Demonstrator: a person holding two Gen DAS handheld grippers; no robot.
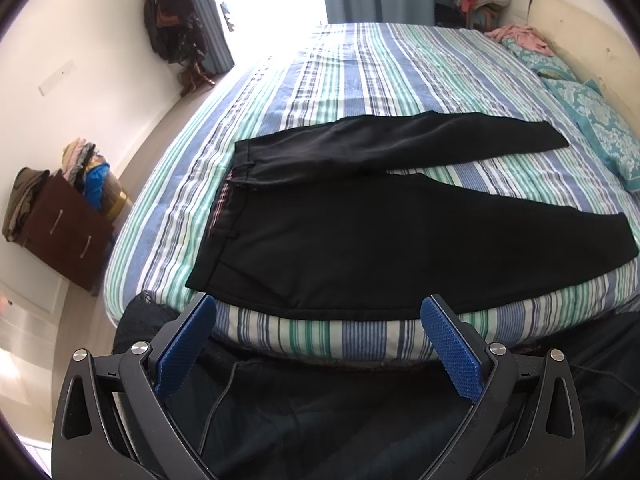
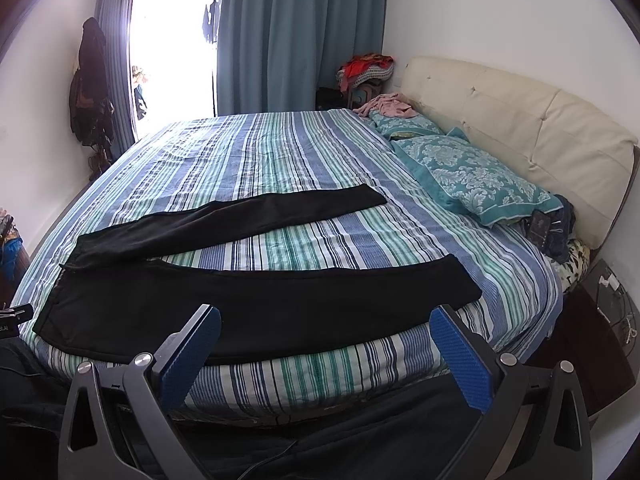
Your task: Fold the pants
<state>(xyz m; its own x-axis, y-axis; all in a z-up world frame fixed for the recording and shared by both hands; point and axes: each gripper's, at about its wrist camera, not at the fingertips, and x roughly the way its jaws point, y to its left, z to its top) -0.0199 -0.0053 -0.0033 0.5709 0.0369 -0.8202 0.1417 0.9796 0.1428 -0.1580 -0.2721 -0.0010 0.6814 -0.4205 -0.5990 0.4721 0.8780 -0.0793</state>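
Observation:
Black pants (image 1: 360, 240) lie flat on the striped bed (image 1: 360, 72), waistband to the left, the two legs spread apart in a V toward the right. In the right wrist view the same pants (image 2: 260, 304) stretch across the near edge of the bed (image 2: 280, 152). My left gripper (image 1: 318, 308) hangs open just short of the near hem side of the pants, blue pads wide apart with nothing between them. My right gripper (image 2: 326, 320) is open too, held in front of the near leg, apart from the cloth.
Teal patterned pillows (image 2: 472, 176) and a cream headboard (image 2: 520, 120) lie at the right end. A pink garment (image 2: 384, 106) sits by the pillows. A brown dresser (image 1: 64, 224) with piled clothes stands left of the bed. Dark cloth and a cable lie below the grippers.

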